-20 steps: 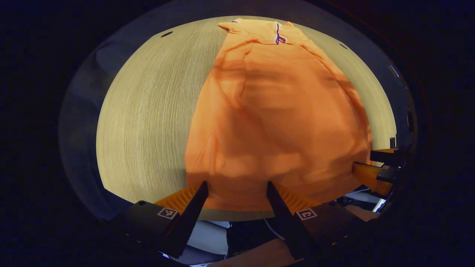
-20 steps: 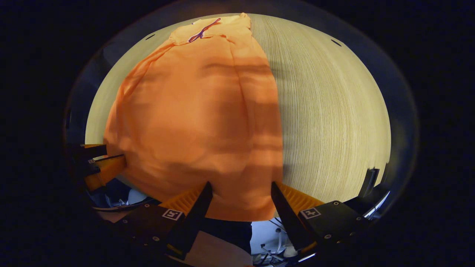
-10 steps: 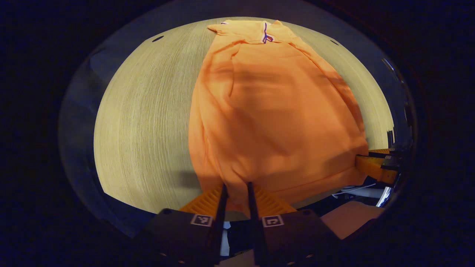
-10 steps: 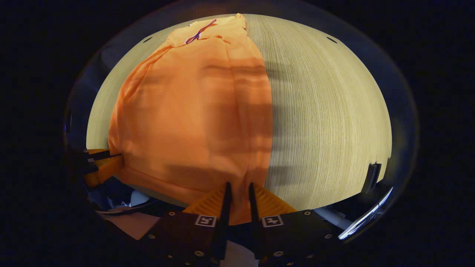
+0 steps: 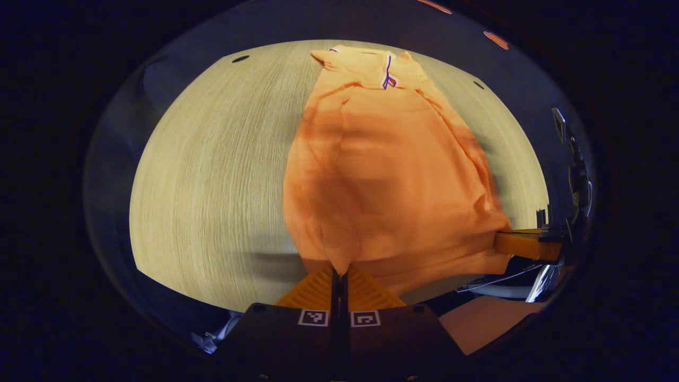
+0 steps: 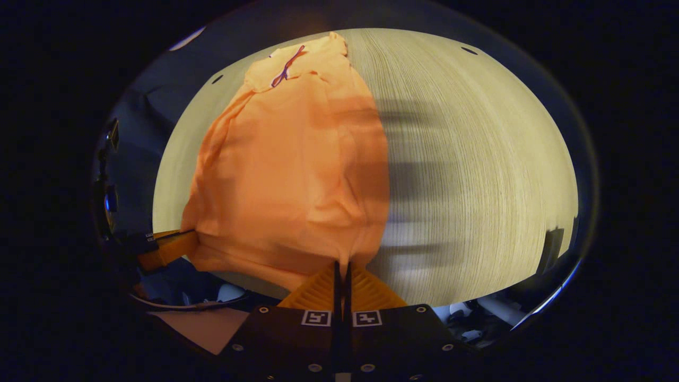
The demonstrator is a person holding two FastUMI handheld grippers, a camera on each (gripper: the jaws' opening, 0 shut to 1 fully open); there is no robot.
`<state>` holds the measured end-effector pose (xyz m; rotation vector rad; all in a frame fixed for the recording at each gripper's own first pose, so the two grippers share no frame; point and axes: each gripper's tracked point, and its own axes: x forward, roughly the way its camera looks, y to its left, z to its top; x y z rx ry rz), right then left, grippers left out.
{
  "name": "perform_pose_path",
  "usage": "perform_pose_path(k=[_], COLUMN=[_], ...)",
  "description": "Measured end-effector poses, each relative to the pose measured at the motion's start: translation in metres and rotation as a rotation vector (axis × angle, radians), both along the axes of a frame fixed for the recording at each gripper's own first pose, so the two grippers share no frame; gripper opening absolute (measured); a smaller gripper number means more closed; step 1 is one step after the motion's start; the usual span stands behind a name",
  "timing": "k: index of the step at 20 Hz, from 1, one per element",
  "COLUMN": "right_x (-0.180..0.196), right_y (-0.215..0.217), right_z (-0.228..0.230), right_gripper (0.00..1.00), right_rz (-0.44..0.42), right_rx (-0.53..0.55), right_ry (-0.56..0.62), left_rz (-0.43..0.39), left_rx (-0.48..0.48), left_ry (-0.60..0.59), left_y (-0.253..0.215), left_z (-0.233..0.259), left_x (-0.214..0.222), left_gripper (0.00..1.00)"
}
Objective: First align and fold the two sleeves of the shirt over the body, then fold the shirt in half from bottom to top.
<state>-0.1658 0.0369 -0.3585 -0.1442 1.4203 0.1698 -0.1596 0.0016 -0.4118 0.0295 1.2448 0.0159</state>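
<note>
A: Where is the shirt lying, and how is it oriented?

B: It is lying flat on the wooden table, sleeves already folded in. Its long axis is running straight away from both tools, collar at the far end, hem at the near edge.

A: What are the grippers doing?

B: The left gripper is pinching one hem corner, fingers clenched on the fabric. The right gripper is gripping the other corner likewise. Both are equally near; the fold is likely heading toward the collar.
</note>
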Motion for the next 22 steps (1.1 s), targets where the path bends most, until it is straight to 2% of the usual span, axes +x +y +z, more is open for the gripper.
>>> perform_pose_path(k=[8,11,17,22], right_x=[0.103,0.139,0.21,0.271], right_y=[0.031,0.042,0.056,0.069], right_z=[0.067,0.09,0.113,0.13], right_gripper=[0.0,0.0,0.0,0.0], right_rz=[0.074,0.089,0.12,0.147], right_rx=[0.066,0.096,0.092,0.078], right_ry=[-0.198,-0.247,-0.345,-0.43], left_rz=[-0.052,-0.045,-0.059,-0.058], left_rx=[0.022,0.027,0.023,0.024], left_ry=[-0.209,-0.269,-0.389,-0.434], left_y=[0.003,0.006,0.007,0.009], left_z=[0.076,0.095,0.136,0.146], left_x=[0.096,0.134,0.219,0.279], left_gripper=[0.01,0.01,0.01,0.01])
